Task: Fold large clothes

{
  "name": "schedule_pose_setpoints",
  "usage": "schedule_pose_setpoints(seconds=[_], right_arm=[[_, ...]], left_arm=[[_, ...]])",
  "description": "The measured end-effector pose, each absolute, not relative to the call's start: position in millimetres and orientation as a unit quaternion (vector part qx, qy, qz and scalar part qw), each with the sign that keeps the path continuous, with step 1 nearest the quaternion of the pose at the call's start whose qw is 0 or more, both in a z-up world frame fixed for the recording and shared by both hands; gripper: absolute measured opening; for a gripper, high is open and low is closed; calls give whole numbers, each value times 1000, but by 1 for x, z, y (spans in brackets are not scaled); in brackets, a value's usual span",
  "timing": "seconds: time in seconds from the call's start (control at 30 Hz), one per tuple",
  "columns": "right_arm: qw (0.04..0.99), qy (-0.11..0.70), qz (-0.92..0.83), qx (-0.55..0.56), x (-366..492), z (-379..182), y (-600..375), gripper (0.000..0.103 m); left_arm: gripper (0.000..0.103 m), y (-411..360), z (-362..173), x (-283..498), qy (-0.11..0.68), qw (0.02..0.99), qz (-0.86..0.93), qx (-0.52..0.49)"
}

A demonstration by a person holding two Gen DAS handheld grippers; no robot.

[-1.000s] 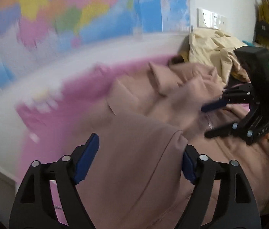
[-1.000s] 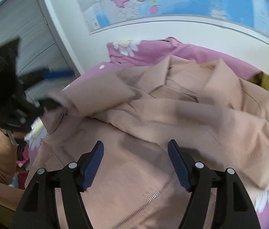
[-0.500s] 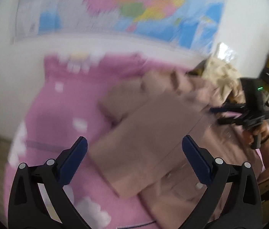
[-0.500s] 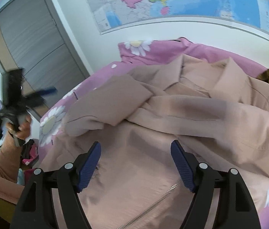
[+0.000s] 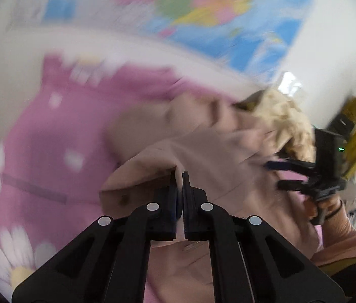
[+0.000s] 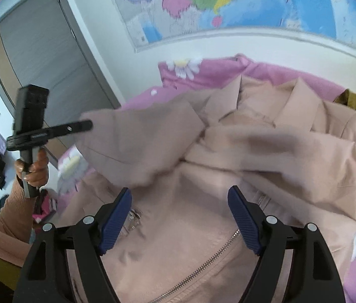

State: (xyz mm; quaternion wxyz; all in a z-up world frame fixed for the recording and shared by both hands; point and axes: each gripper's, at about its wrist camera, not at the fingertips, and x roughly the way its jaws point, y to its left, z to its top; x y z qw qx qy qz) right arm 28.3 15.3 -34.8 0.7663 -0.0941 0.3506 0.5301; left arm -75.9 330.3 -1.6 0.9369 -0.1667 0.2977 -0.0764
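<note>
Two handheld grippers work over a beige zip-front jacket [image 6: 178, 232] spread on a pink daisy-print bedsheet [image 6: 253, 68]. Nearest, the right gripper [image 6: 179, 217] hovers above the zipper [image 6: 203, 260] with its blue pads wide apart, nothing between them. To its left, the left gripper [image 5: 180, 194], its jaws just snapped together, appears to pinch the edge of a folded-over sleeve [image 6: 137, 136]. Beyond, a colourful wall map [image 6: 228, 2] hangs beside a grey door [image 6: 44, 58].
</note>
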Motion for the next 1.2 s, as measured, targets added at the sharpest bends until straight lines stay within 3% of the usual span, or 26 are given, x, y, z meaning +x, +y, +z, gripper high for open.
schedule_pose_setpoints(seconds=[0.1, 0.27, 0.37, 0.4, 0.53, 0.73, 0.9, 1.2], right_arm=[[769, 330, 540, -85, 25, -23, 10, 76], [765, 326, 552, -60, 25, -20, 1, 76], [770, 328, 544, -59, 24, -24, -9, 76], [772, 329, 541, -56, 24, -25, -14, 77], [779, 339, 526, -25, 30, -32, -35, 80], [784, 360, 506, -6, 30, -46, -53, 81], [774, 345, 527, -68, 5, -42, -23, 82], [767, 260, 491, -321, -63, -79, 98, 85]], left_arm=[[4, 297, 33, -64, 282, 946, -104, -122], [9, 243, 43, -25, 298, 937, -161, -84], [42, 214, 33, 1, 316, 927, -188, -72], [59, 208, 29, 8, 320, 925, -192, -72], [83, 180, 14, 29, 333, 911, -231, -74], [90, 187, 17, 33, 315, 923, -204, -82], [90, 229, 17, 10, 304, 932, -157, -119], [90, 310, -16, -49, 318, 923, -55, -210]])
